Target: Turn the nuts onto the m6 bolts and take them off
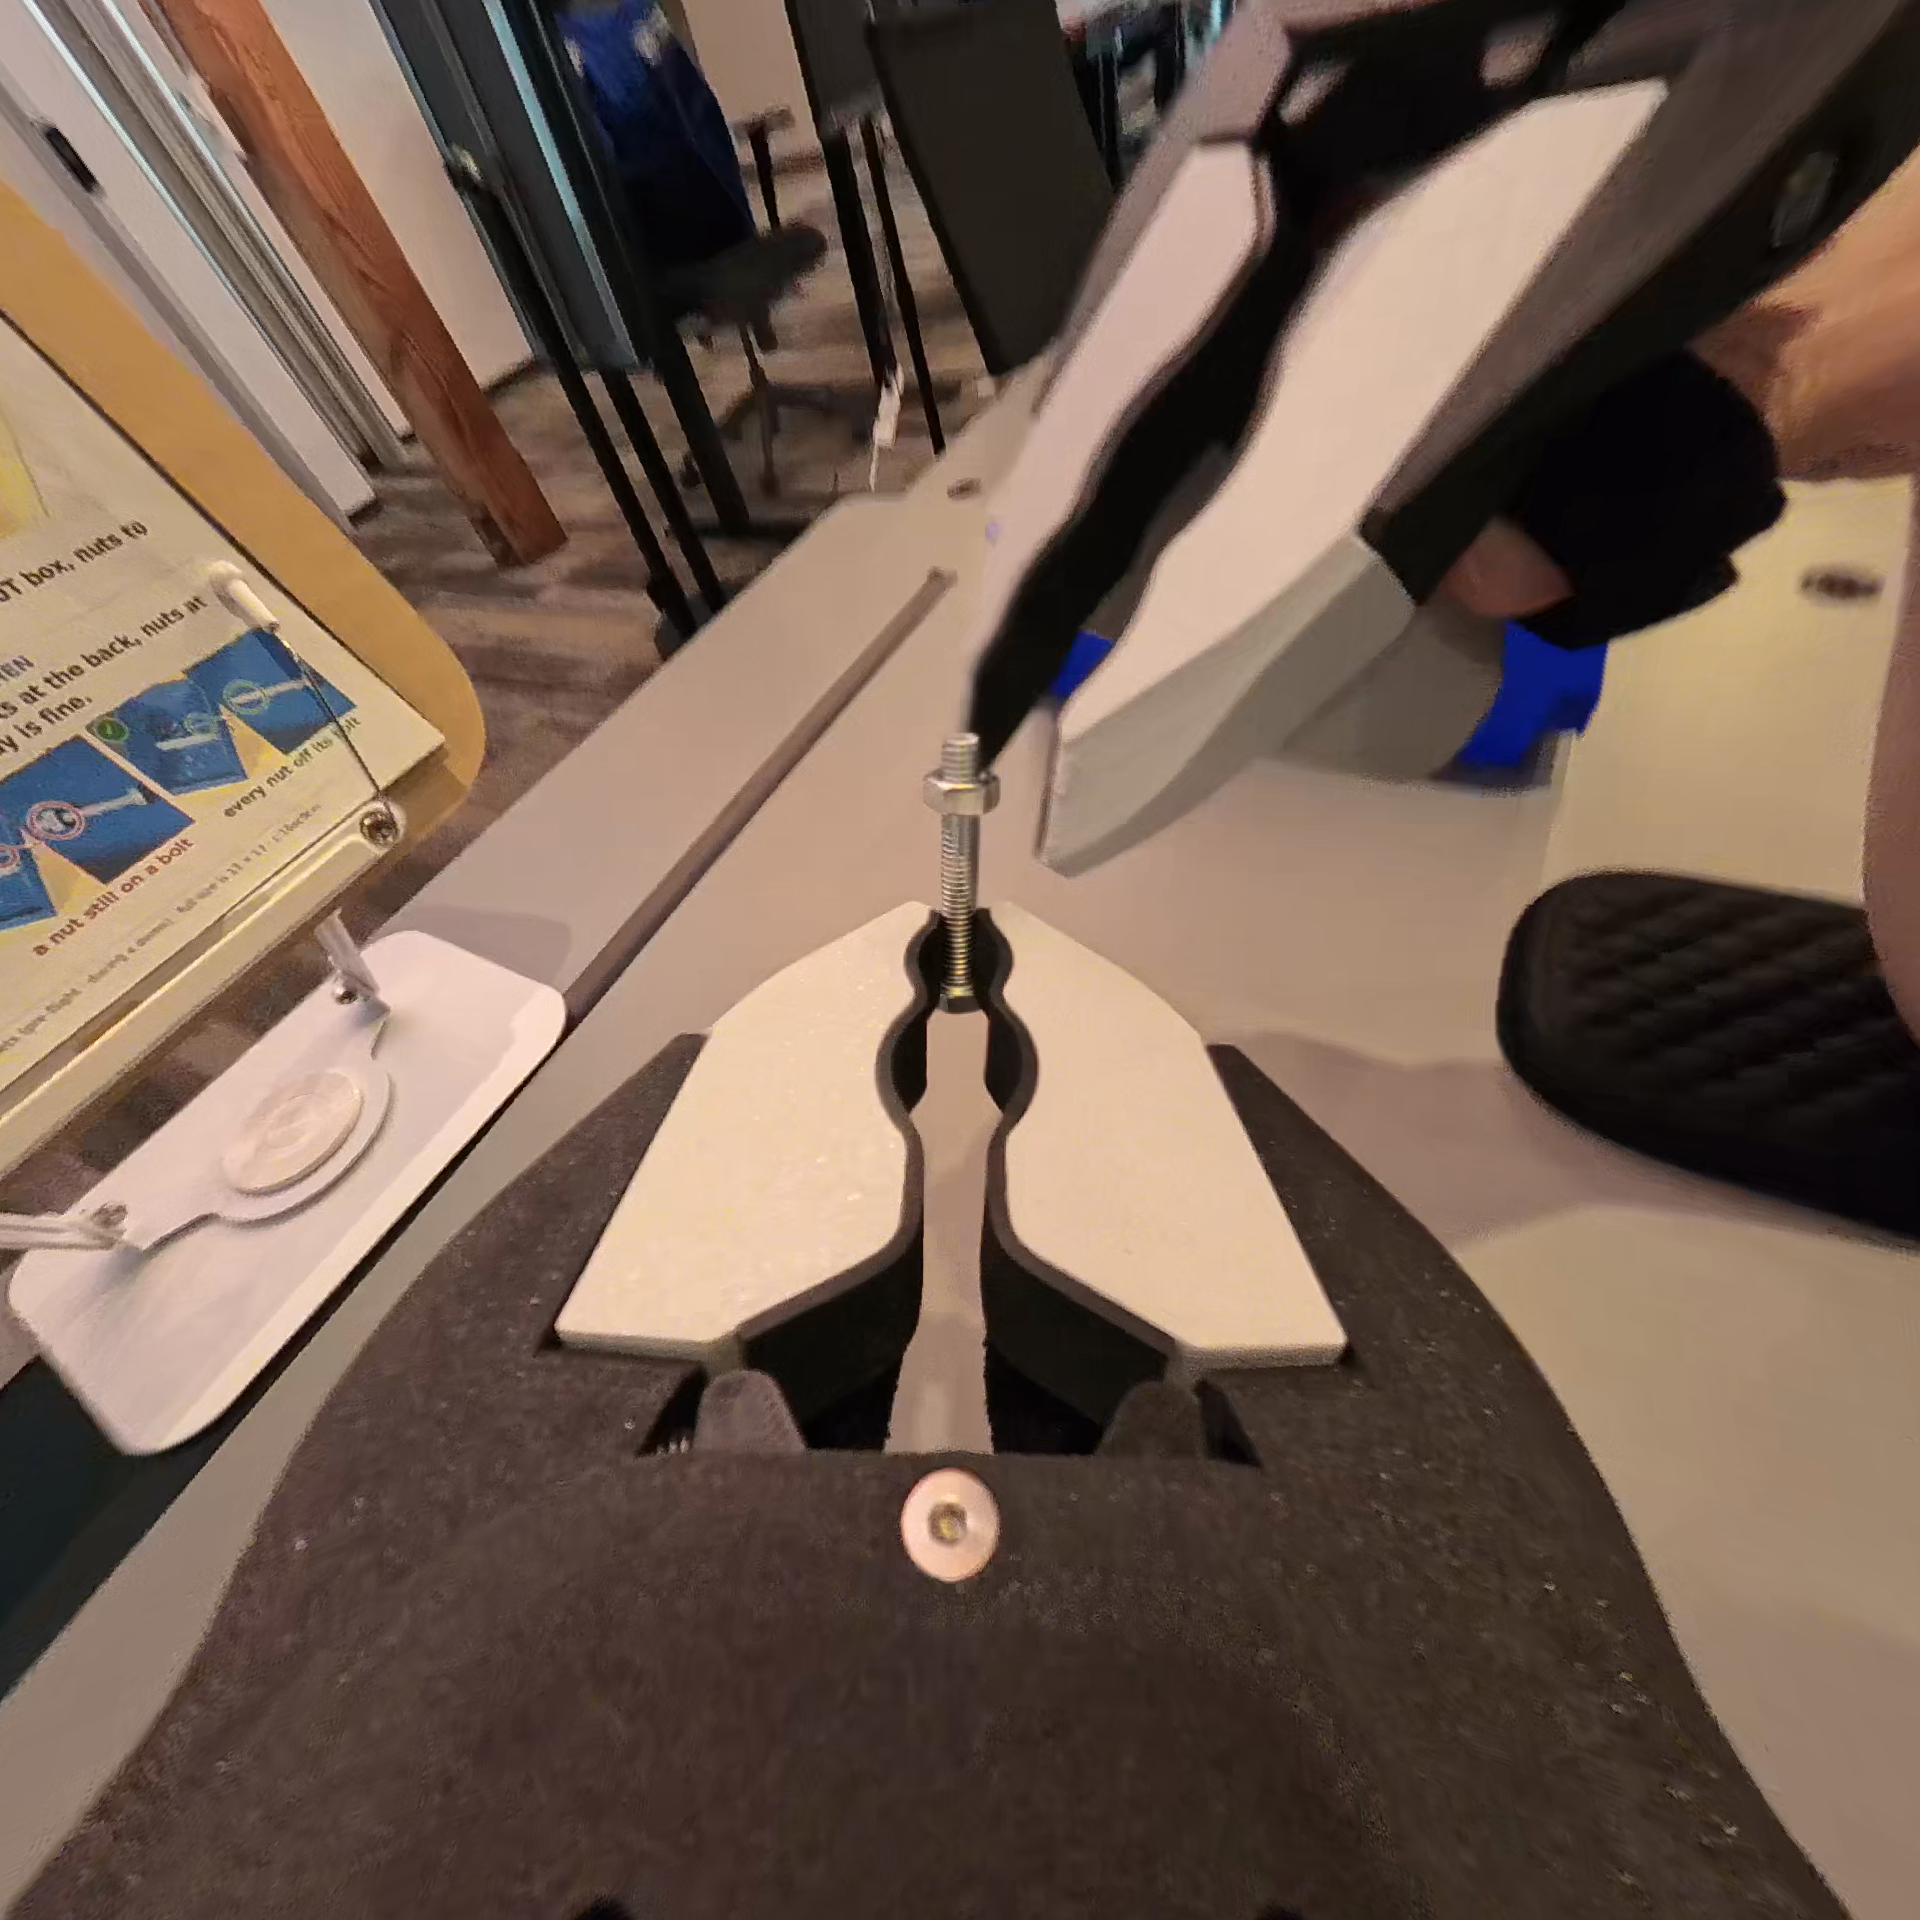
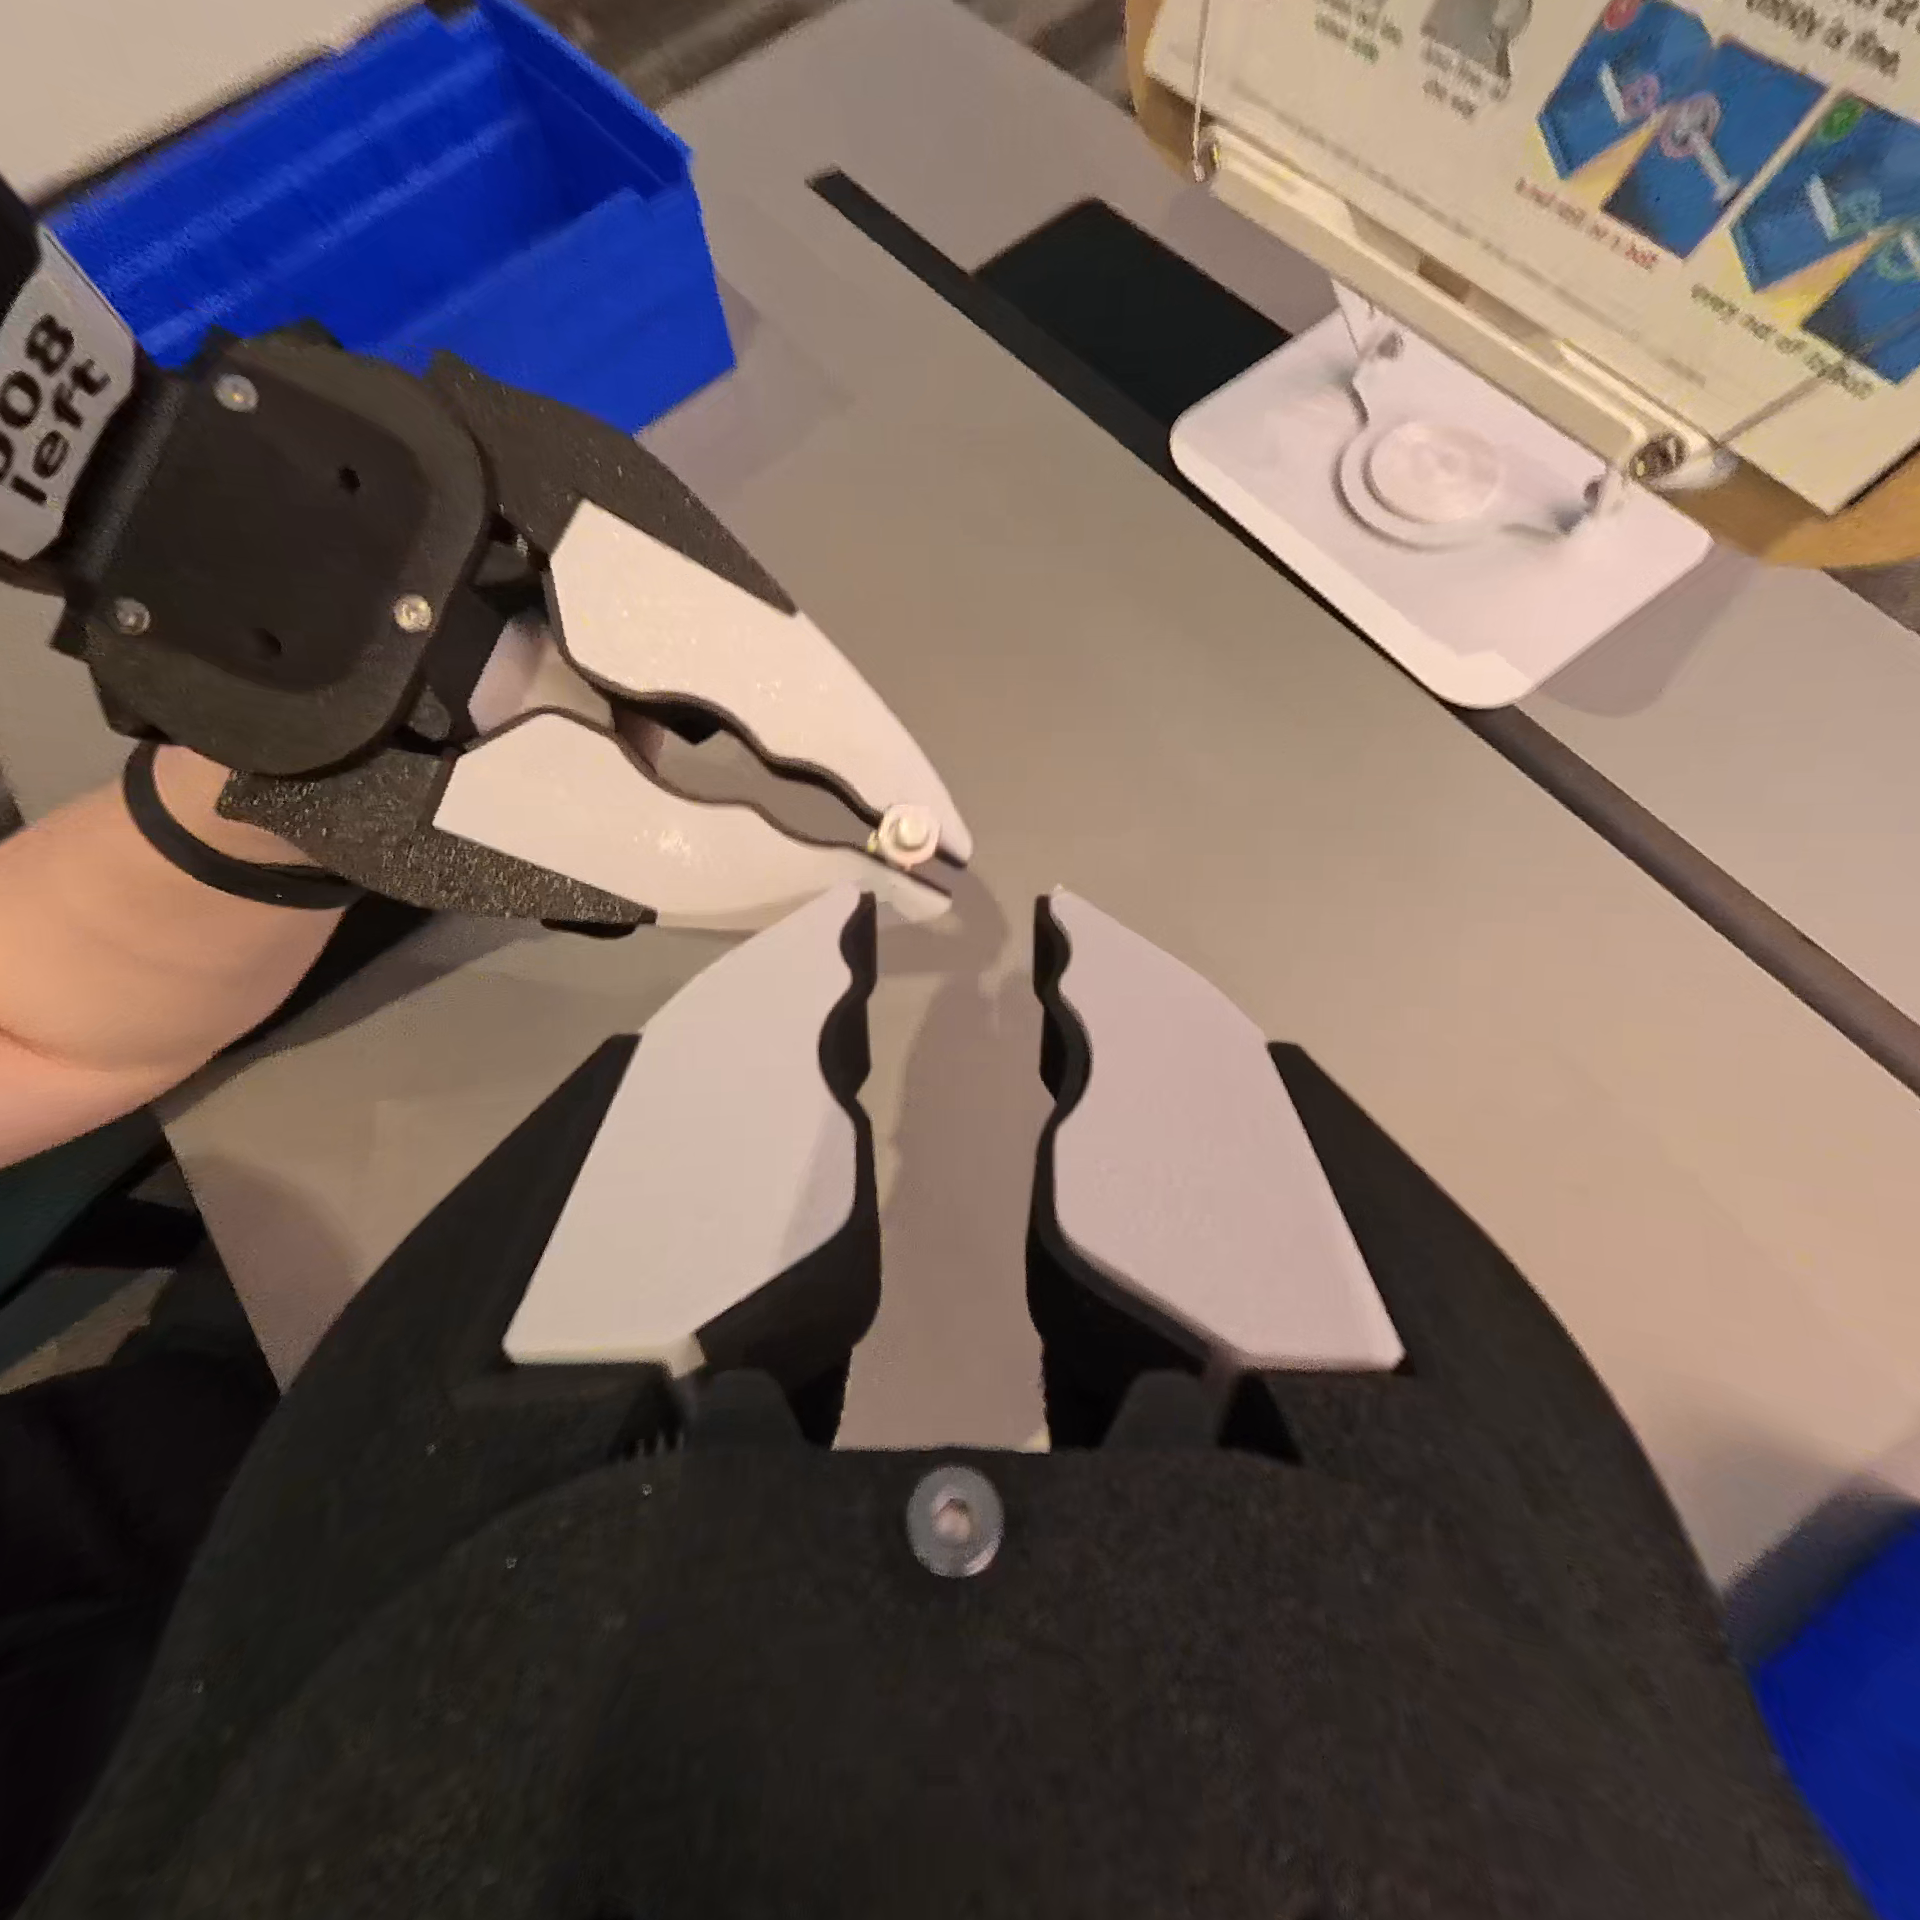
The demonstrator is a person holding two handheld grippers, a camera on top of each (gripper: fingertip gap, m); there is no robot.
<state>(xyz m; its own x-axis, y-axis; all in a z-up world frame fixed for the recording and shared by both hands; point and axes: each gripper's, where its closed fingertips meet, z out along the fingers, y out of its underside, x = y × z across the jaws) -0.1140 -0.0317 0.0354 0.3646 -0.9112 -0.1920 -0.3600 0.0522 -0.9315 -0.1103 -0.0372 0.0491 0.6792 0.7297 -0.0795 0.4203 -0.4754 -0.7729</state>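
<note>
My left gripper (image 1: 956, 920) is shut on a silver M6 bolt (image 1: 954, 894), gripping it near the head. The threaded shaft points away from the camera. A hex nut (image 1: 961, 795) sits close to the shaft's free end. My right gripper (image 1: 1023, 790) reaches in from the upper right, open, with its fingertips just right of the nut; I cannot tell whether they touch it. In the right wrist view my right gripper (image 2: 956, 904) is open and empty. Just beyond it, the left gripper (image 2: 951, 873) holds the bolt end-on, with the nut (image 2: 909, 831) showing.
A blue bin (image 2: 416, 208) stands behind the left gripper, and another blue bin (image 2: 1849, 1714) is at the lower right. An instruction sheet on a stand (image 1: 156, 779) with a white base (image 1: 312, 1143) is on the left. A black quilted pad (image 1: 1714, 1039) lies on the grey table (image 1: 1351, 935). The grippers are tip to tip, or close to it. Left tips and right tips are each some 40 cm from the white base (image 1: 312, 1143). Look for it in the right wrist view (image 2: 1406, 489) too.
</note>
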